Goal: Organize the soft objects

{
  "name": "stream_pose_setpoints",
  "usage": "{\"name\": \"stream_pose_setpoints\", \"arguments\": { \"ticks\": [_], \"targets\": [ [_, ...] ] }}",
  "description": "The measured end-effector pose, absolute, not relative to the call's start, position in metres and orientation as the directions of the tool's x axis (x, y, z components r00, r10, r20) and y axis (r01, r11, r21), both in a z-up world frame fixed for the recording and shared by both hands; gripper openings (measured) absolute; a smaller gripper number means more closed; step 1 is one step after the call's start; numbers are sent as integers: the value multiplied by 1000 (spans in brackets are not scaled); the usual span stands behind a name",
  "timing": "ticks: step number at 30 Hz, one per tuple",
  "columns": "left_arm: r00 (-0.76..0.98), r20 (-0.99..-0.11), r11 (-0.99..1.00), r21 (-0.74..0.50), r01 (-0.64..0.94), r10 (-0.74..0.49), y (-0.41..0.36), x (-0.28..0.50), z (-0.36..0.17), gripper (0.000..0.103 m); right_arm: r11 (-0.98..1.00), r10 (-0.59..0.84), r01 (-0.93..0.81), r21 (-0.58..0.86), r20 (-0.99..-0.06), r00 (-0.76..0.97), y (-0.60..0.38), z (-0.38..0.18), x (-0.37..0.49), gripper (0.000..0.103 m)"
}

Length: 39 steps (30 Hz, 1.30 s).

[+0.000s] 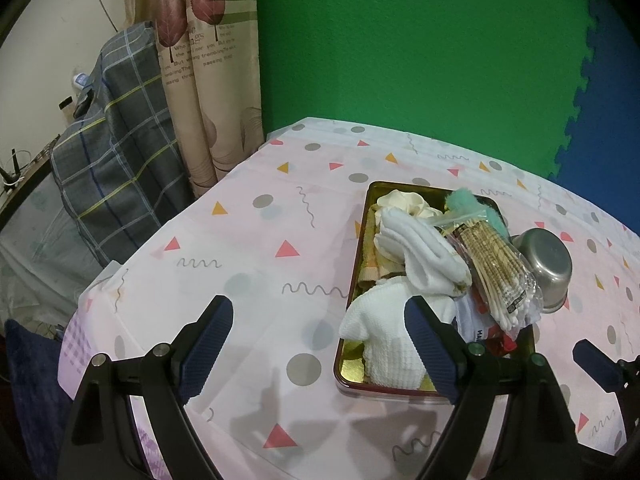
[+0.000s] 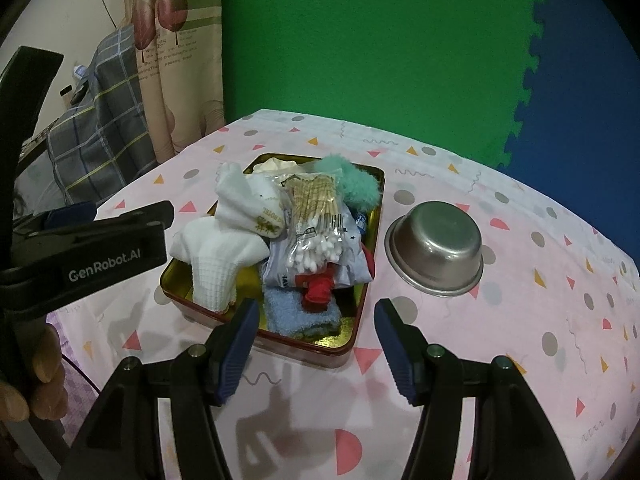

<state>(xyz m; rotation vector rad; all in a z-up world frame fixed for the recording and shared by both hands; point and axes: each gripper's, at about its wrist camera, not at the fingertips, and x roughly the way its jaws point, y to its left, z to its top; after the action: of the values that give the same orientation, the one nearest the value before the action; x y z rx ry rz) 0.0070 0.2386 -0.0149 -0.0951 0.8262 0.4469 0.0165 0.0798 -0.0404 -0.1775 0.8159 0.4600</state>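
Note:
A gold tin tray (image 2: 362, 296) (image 1: 352, 364) on the table holds soft things: a white waffle cloth (image 2: 214, 264) (image 1: 386, 332), white socks (image 2: 248, 204) (image 1: 416, 256), a bag of cotton swabs (image 2: 316, 216) (image 1: 496, 268), a teal fluffy ball (image 2: 356, 184) (image 1: 468, 206), a light blue towel (image 2: 298, 314) and a red item (image 2: 318, 286). My left gripper (image 1: 320, 344) is open and empty, just left of the tray's near end. My right gripper (image 2: 316, 344) is open and empty, just in front of the tray.
A steel bowl (image 2: 436, 254) (image 1: 546, 262) stands right of the tray. The table has a pink patterned cloth (image 2: 520, 360). A green and blue foam wall (image 2: 380, 40) is behind. A curtain (image 1: 208, 80) and a plaid fabric (image 1: 116, 168) are at the left.

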Motion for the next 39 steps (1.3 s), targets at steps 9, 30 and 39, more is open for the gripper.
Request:
{"name": "stream_pose_setpoints", "arguments": {
  "ticks": [9,30,39],
  "targets": [
    [591,-729,905,95,-414,346,238,7,-16,85,892,325,-451,32,-740,589,78,-41,19,61],
    [589,-734,908,90,-410,339,236,9,-17,85,888,326,-460,28,-744,583,81,-46,15,61],
    [589,-734,907,89,-411,339,236,9,-16,85,887,324,-461,25,-746,582,82,-48,14,61]
  ]
}}
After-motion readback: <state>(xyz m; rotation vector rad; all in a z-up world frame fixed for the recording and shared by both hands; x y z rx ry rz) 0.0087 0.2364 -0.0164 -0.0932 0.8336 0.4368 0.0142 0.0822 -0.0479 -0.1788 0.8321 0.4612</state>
